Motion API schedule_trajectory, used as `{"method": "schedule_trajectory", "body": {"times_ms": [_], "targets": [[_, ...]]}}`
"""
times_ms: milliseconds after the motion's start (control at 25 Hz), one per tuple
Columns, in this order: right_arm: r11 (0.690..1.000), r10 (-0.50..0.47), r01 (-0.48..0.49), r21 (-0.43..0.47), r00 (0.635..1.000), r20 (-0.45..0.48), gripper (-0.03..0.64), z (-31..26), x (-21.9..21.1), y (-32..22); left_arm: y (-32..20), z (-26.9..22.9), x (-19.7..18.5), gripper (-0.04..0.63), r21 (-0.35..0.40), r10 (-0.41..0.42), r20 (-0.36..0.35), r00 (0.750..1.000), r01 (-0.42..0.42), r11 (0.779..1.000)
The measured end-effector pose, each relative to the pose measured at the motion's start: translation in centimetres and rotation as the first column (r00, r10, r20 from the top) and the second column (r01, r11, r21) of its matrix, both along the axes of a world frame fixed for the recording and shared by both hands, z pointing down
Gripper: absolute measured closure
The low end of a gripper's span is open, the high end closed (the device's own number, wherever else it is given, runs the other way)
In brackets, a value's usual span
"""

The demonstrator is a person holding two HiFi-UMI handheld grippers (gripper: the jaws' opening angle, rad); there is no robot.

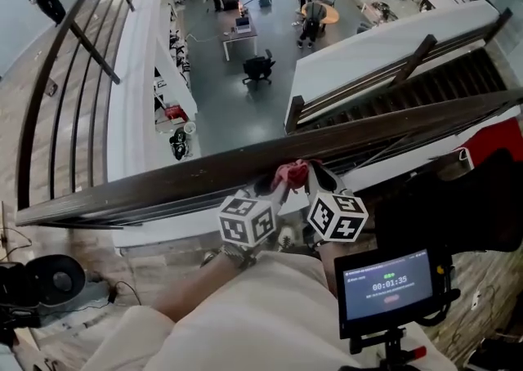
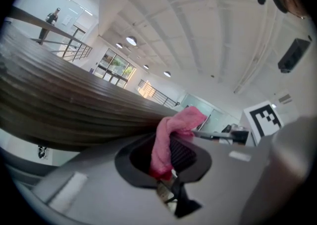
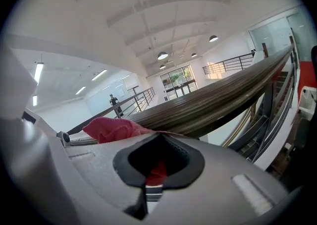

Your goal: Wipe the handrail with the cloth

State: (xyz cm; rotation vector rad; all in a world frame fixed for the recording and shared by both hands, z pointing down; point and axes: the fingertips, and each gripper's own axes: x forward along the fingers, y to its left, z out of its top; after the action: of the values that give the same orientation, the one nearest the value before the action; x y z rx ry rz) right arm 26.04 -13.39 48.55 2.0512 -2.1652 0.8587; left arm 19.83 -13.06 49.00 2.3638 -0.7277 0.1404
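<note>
A dark wooden handrail (image 1: 163, 185) runs from lower left to upper right across the head view. A red-pink cloth (image 1: 292, 172) lies bunched against its near side, between my two grippers. My left gripper (image 1: 276, 188) and right gripper (image 1: 315, 180) both point up at the rail, close together, and each is shut on a part of the cloth. In the left gripper view the pink cloth (image 2: 173, 132) rises out of the shut jaws beside the handrail (image 2: 69, 102). In the right gripper view the cloth (image 3: 113, 129) drapes over the jaws, under the handrail (image 3: 223, 100).
Beyond the rail is a deep drop to a lower floor with desks (image 1: 239, 34), chairs and people. A staircase (image 1: 425, 75) descends at right. Metal balusters (image 1: 78, 108) curve away at left. A small timer screen (image 1: 386, 286) and a camera (image 1: 41, 281) sit near me.
</note>
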Motion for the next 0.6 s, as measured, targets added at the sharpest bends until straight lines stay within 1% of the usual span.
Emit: {"method": "schedule_trajectory", "body": {"times_ms": [200, 400, 600], "targets": [[1.0, 0.017, -0.017, 0.0, 1.0, 0.011, 0.617, 0.0, -1.4, 0.4, 0.4, 0.0, -1.3, 0.539, -0.003, -0.005, -0.017, 1.0, 0.005, 1.0], [1.0, 0.008, -0.008, -0.007, 1.0, 0.026, 0.617, -0.6, -2.1, 0.0, 0.0, -0.6, -2.1, 0.538, -0.001, -0.019, -0.037, 0.999, 0.019, 1.0], [1.0, 0.022, -0.022, 0.0, 0.999, 0.049, 0.617, -0.7, -4.1, 0.4, 0.4, -1.0, -4.2, 0.538, -0.01, -0.045, -0.061, 0.997, 0.045, 0.999]]}}
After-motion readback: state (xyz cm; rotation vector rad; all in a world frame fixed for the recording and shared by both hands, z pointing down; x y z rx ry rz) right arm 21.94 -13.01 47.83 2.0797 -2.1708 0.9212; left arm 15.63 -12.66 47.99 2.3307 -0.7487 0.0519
